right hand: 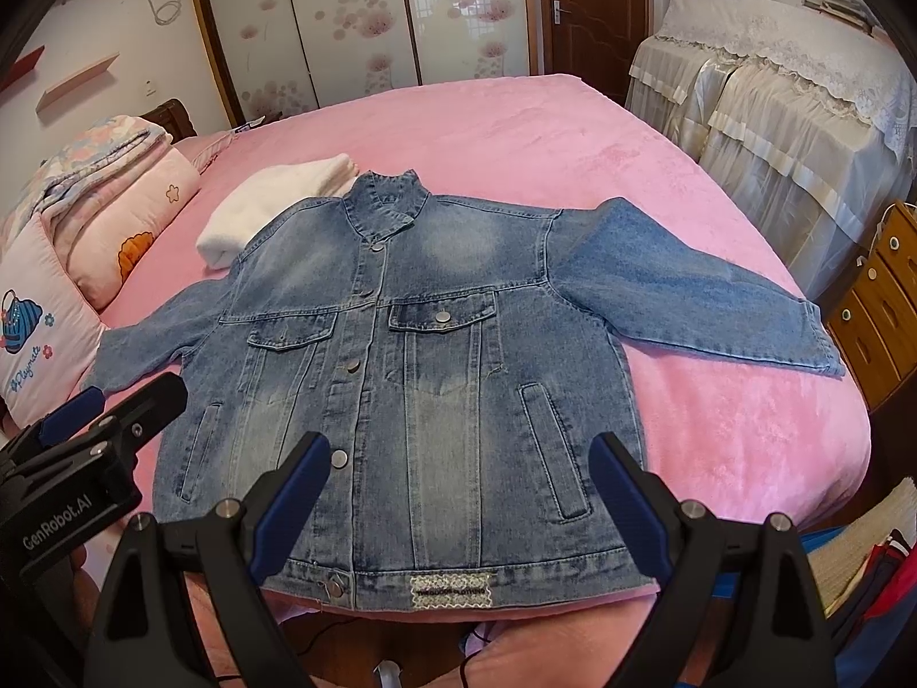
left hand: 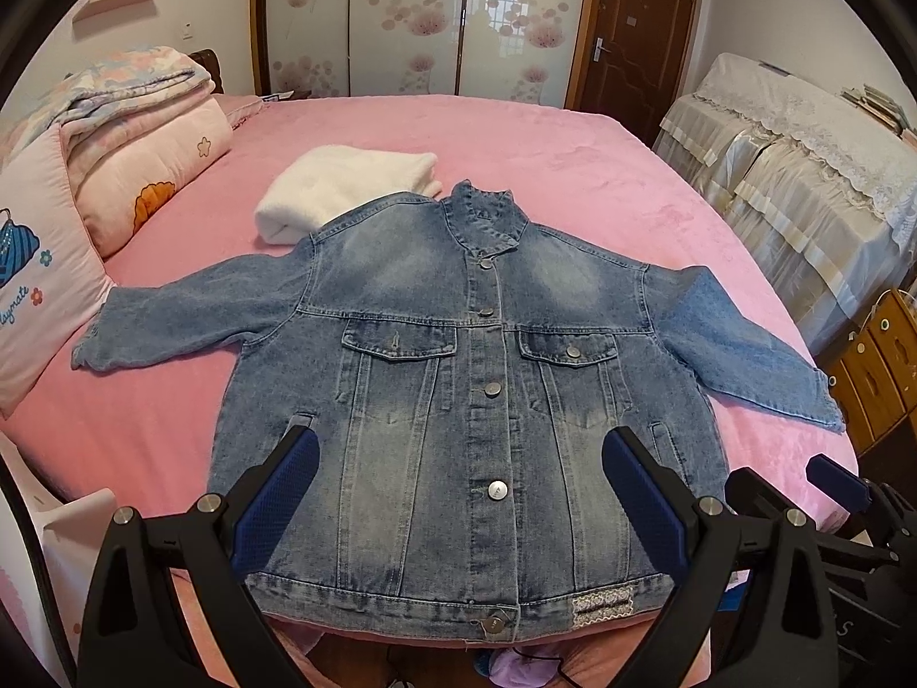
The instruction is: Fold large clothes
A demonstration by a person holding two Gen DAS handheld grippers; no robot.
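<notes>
Behind the denim jacket [left hand: 458, 378], a half-hidden white towel [left hand: 338, 189]; both grippers spread, empty

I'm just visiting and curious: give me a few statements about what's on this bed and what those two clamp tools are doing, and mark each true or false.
1. The denim jacket lies spread flat on the pink bed, front side up. True.
2. The jacket's front is unbuttoned and hanging open. False: its front is closed, with buttons down the middle.
3. A folded white garment lies beyond the jacket's collar. True.
4. The left gripper is clamped on the jacket's hem. False: it is open, holding nothing.
5. The right gripper is open. True.
6. Both sleeves are folded across the chest. False: both stretch outward.
</notes>
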